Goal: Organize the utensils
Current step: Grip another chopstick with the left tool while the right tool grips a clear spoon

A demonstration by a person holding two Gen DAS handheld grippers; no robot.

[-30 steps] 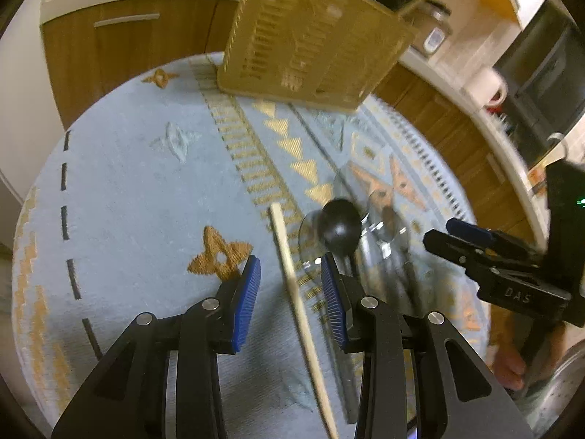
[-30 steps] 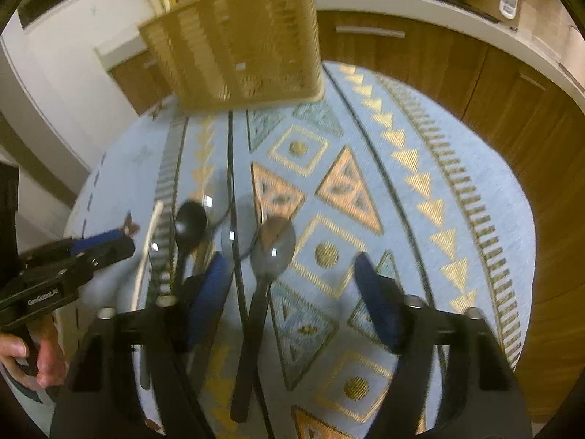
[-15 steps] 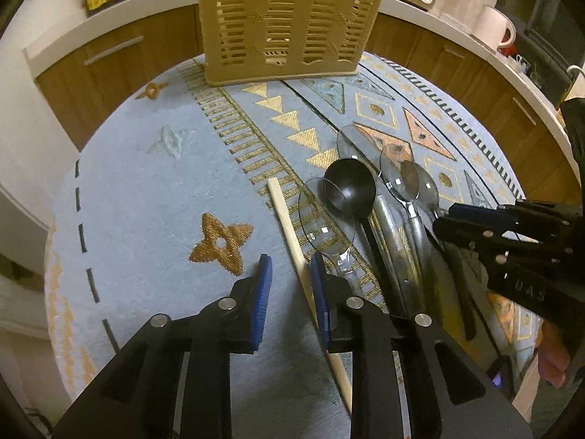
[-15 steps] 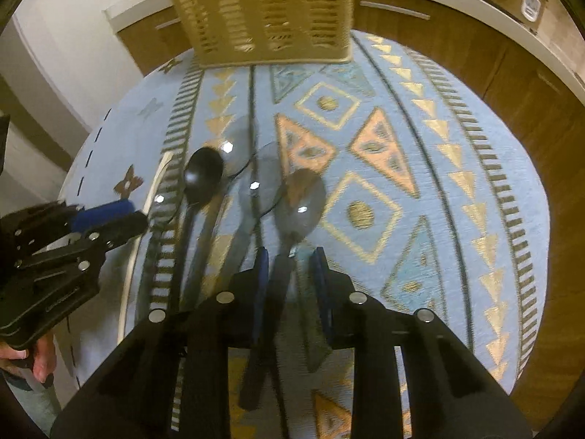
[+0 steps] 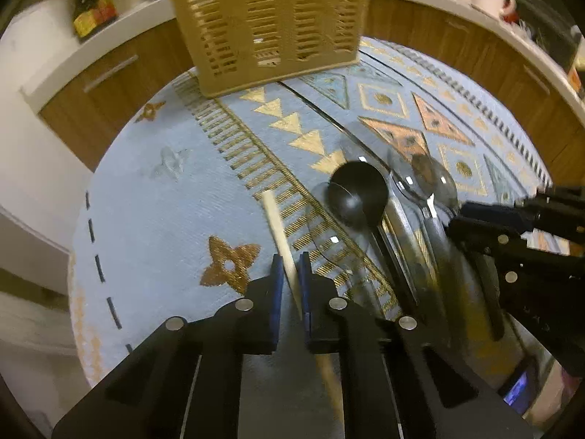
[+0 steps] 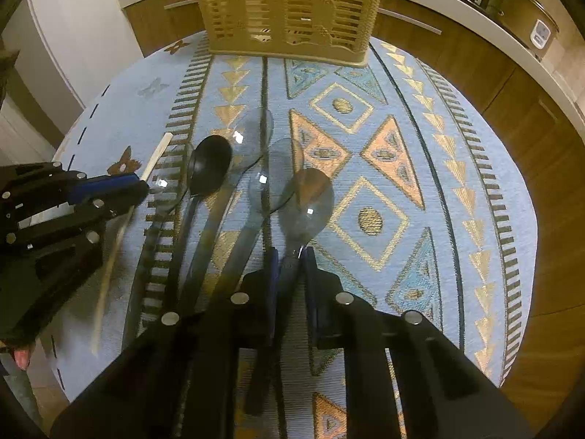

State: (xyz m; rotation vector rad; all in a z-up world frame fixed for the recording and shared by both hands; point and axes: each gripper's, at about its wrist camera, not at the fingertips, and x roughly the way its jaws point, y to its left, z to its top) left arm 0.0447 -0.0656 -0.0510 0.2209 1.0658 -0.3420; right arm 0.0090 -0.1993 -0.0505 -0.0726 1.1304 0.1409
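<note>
Two wrist fisheyes, both steeply down on one round table (image 5: 153,190), from close.

The left view looks along its fingers from the table's left side, the right view from the right; each faces the far basket (image 5: 270,22) and cabinets. They share the row of spoons (image 6: 307,201), the stick (image 5: 279,234) and the basket, and each sees the other gripper at its edge.

Spoons (image 6: 256,190) right of stick (image 5: 279,234); basket (image 6: 289,7) behind.
</note>
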